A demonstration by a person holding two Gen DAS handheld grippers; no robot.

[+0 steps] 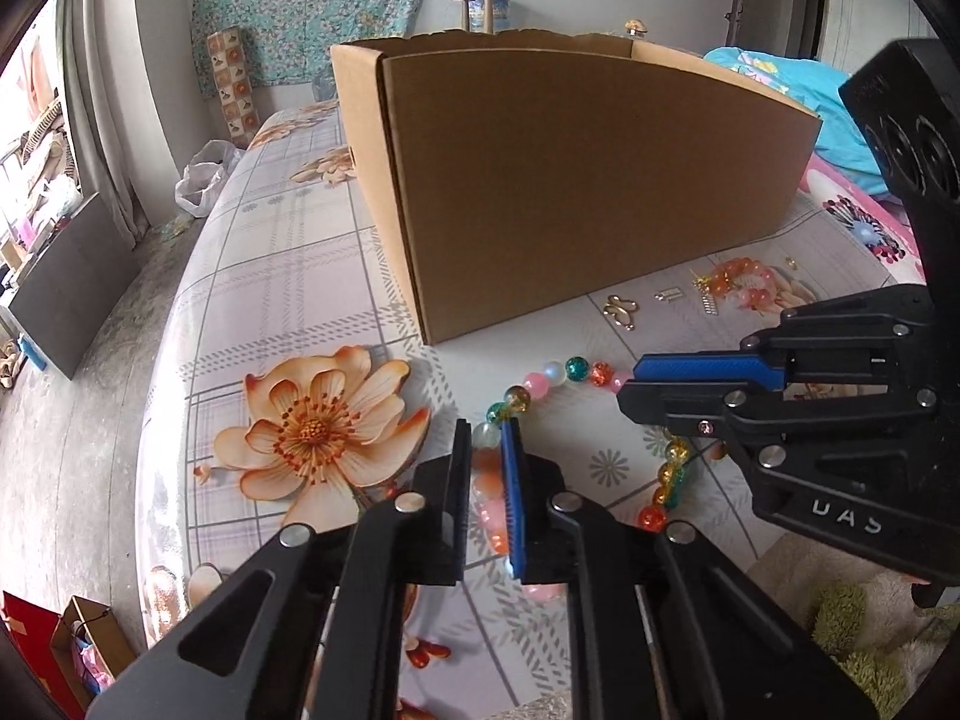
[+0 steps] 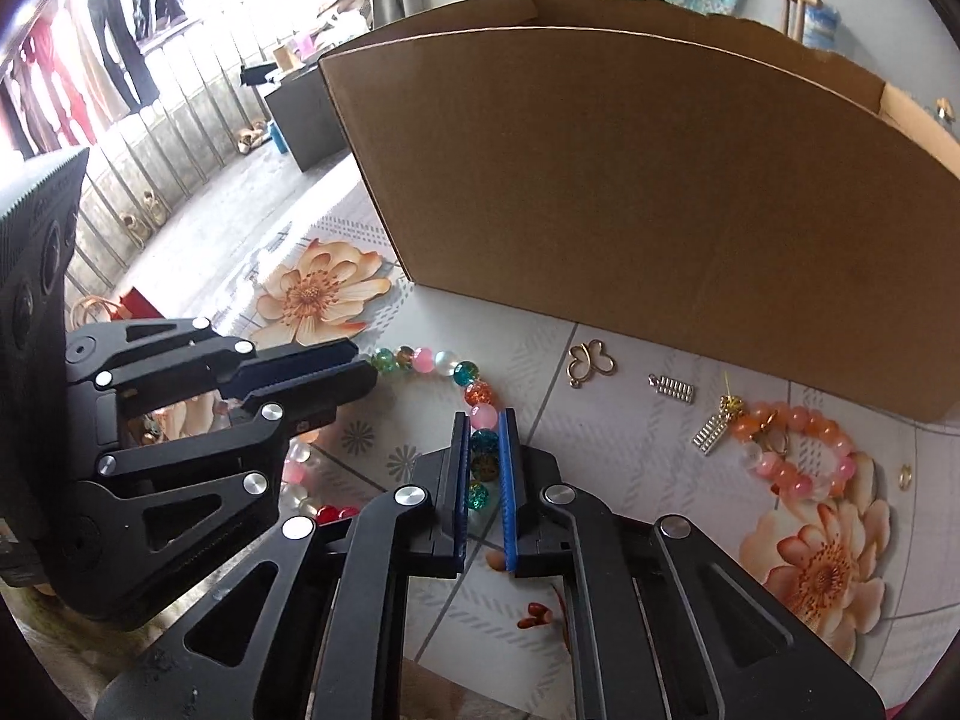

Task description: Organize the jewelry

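A string of coloured glass beads [image 1: 576, 367] lies in a loop on the flowered tablecloth, in front of a tall cardboard box [image 1: 588, 180]. My left gripper [image 1: 486, 429] points down at the loop's left side, shut on a pale bead. My right gripper [image 1: 629, 383] comes in from the right and is shut on the loop's far right side. In the right wrist view the right gripper [image 2: 485, 417] pinches a pink bead of the bead string [image 2: 423, 360], with teal beads behind it between the pads. The left gripper [image 2: 363, 363] holds the string's left end there.
An orange and pink bead bracelet [image 2: 831, 429], a gold butterfly pendant [image 2: 589, 366], two silver charms [image 2: 672, 389] and a small gold ring [image 2: 904, 476] lie right of the string, along the box [image 2: 660, 210]. The table [image 1: 288, 276] drops to the floor on its left.
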